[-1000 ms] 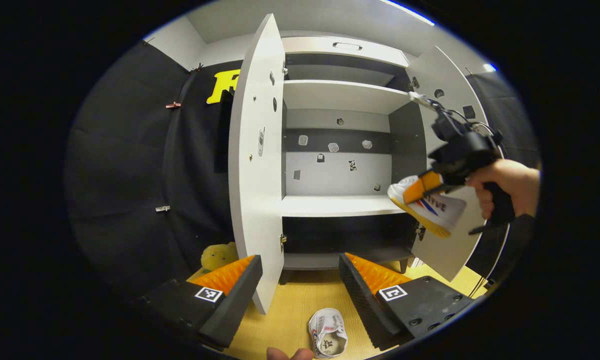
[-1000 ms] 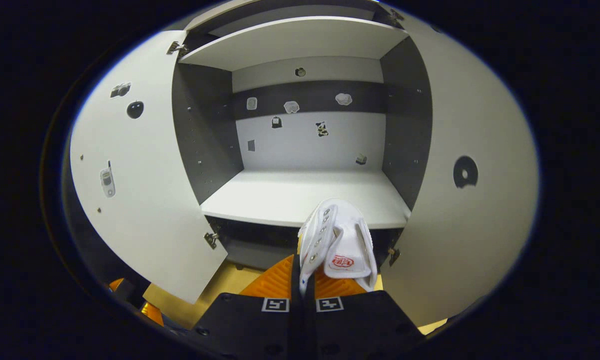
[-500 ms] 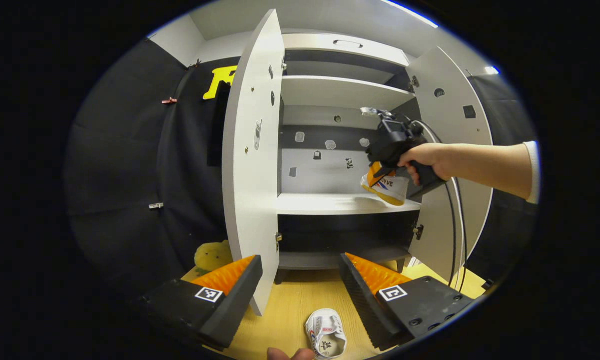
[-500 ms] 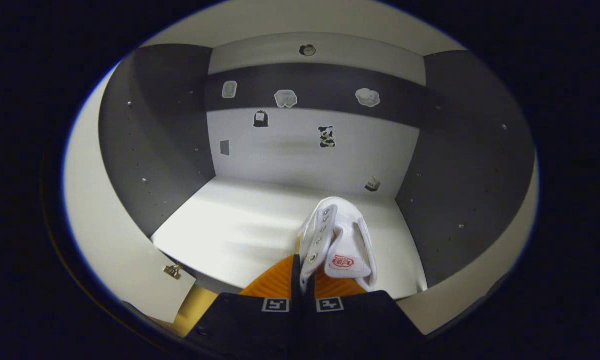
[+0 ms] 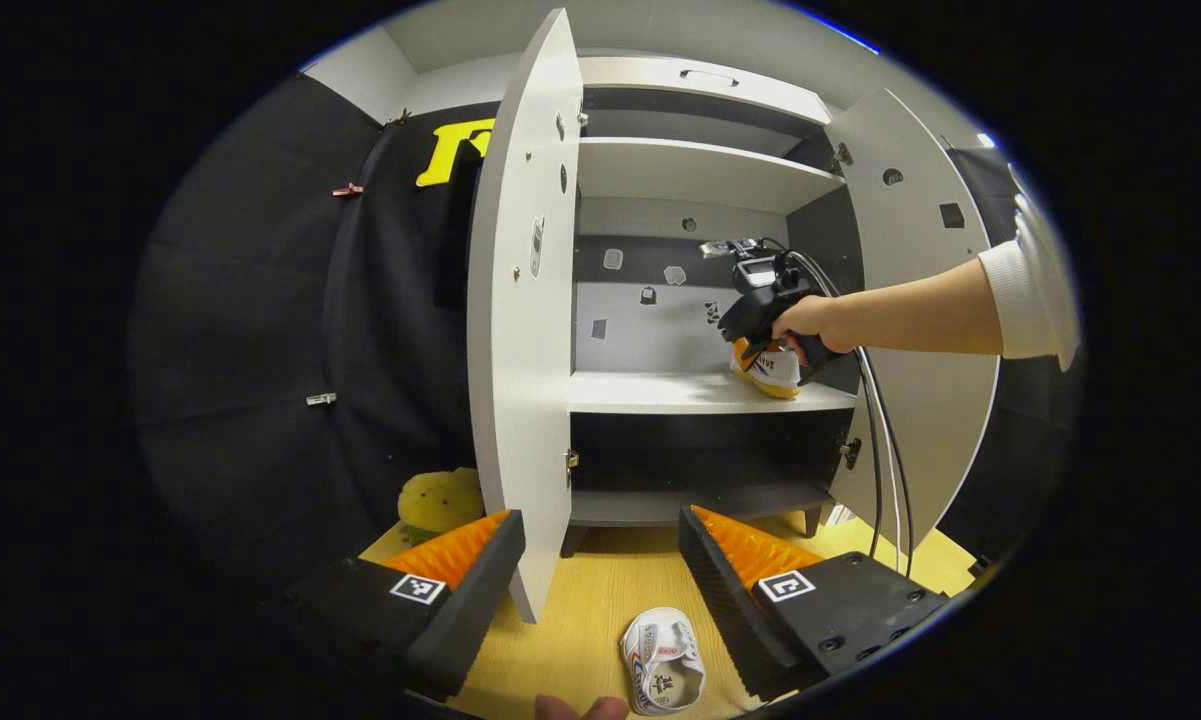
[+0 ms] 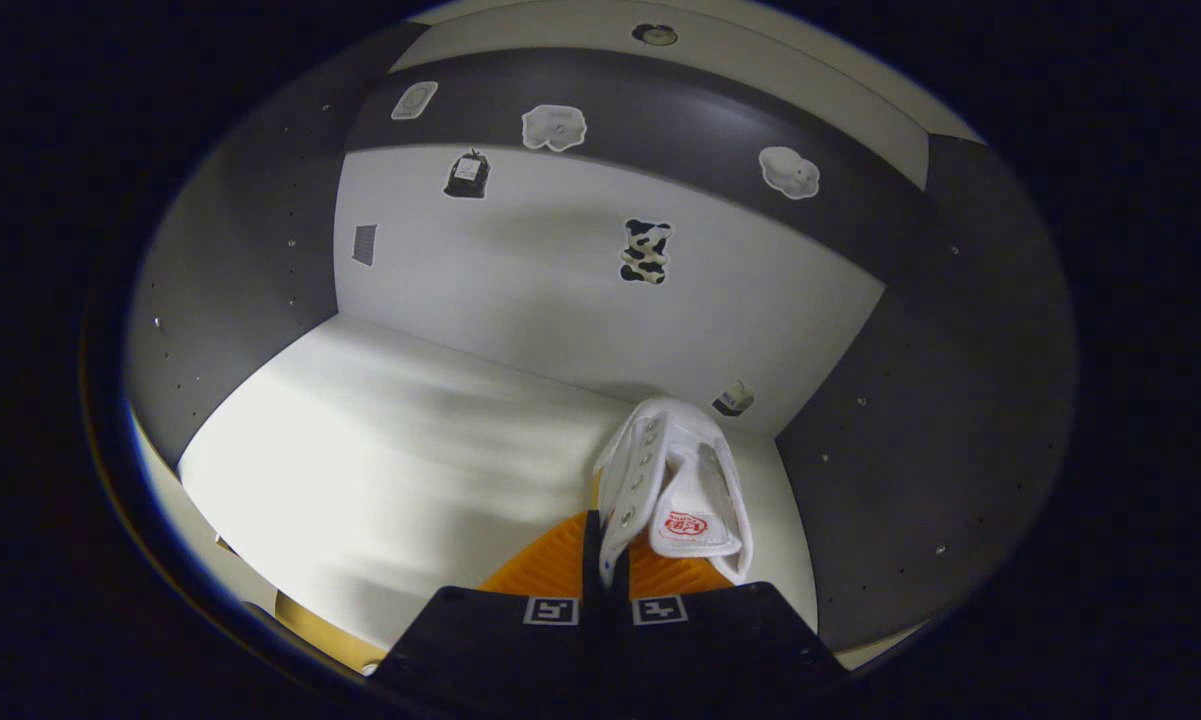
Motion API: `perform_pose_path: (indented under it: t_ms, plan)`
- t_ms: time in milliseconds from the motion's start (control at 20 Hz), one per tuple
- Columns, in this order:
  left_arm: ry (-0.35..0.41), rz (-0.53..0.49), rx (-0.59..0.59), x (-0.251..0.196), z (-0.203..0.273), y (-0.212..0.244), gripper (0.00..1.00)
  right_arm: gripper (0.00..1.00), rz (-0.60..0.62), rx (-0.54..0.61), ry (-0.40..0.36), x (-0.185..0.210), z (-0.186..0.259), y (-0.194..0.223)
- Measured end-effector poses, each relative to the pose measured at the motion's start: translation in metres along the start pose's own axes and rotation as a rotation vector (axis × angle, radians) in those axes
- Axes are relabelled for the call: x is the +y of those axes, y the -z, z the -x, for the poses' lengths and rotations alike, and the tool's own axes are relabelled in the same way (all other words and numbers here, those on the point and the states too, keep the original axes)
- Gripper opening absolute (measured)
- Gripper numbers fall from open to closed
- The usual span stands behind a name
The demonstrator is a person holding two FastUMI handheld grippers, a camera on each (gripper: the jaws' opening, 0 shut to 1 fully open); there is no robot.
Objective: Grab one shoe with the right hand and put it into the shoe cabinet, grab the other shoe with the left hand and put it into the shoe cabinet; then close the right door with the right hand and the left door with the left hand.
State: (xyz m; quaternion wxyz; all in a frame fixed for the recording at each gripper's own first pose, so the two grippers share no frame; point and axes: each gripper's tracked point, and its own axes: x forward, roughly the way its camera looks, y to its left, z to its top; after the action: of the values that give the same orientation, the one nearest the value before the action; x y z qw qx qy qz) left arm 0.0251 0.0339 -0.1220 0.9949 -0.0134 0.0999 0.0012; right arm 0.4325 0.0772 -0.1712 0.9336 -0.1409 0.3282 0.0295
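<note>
Placing the first shoe [image 6: 675,480] on the middle shelf [image 6: 380,430] of the shoe cabinet [image 5: 700,170] is judged to be the step in hand. The right gripper [image 6: 605,560] is clamped on the shoe's upper edge, both fingers pressed together on it. In the left gripper view the same shoe is seen at the right end of the shelf, sole down or nearly so; whether contact with the board is made cannot be told. To do it well, the sole should be lowered flat onto the board before the fingers are parted, the shoe kept off the right side wall [image 6: 920,420], and room left on the shelf's left part for the second shoe. The gripper should then be drawn straight back so the upper is not snagged.

The left gripper [image 5: 600,570] is held wide apart and empty, low in front of the cabinet. The other shoe [image 5: 665,675] lies on the wooden floor [image 5: 580,620], just below and between its fingers, near but untouched. Both doors are open: the left door [image 5: 520,320] stands edge-on right ahead, the right door [image 5: 920,250] is swung out.
</note>
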Motion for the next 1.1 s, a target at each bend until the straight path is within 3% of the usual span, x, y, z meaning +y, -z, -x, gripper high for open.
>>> perform_pose_path:
  t_ms: [150, 300, 350, 400, 450, 550, 850, 1100]
  plan:
    - [0.005, -0.006, -0.007, -0.005, 0.001, -0.002, 0.97, 0.07, 0.0, 0.013, 0.027, 0.004, 0.001, 0.003]
    - [0.013, 0.001, -0.017, -0.012, 0.003, -0.004, 0.97, 0.22, 0.002, 0.003, 0.03, 0.007, 0.006, 0.003]
    - [0.017, 0.004, -0.019, -0.015, 0.003, -0.005, 0.97, 0.45, -0.004, -0.001, 0.014, 0.011, 0.009, 0.003]
    - [0.02, 0.004, -0.022, -0.017, 0.004, -0.006, 0.97, 0.55, -0.009, -0.007, 0.003, 0.015, 0.014, 0.003]
    - [0.022, 0.002, -0.026, -0.018, 0.005, -0.007, 0.97, 0.8, -0.018, -0.018, 0.0, 0.017, 0.02, 0.001]
    - [0.024, -0.001, -0.032, -0.02, 0.007, -0.01, 0.97, 0.94, -0.053, -0.046, -0.011, 0.023, 0.032, -0.002]
    - [0.013, -0.005, -0.052, -0.021, 0.019, -0.016, 0.97, 0.98, -0.128, -0.199, -0.045, 0.031, 0.093, -0.025]
    - [0.004, 0.017, -0.052, -0.014, 0.023, -0.011, 0.97, 0.98, -0.217, -0.37, -0.159, 0.045, 0.181, -0.036]
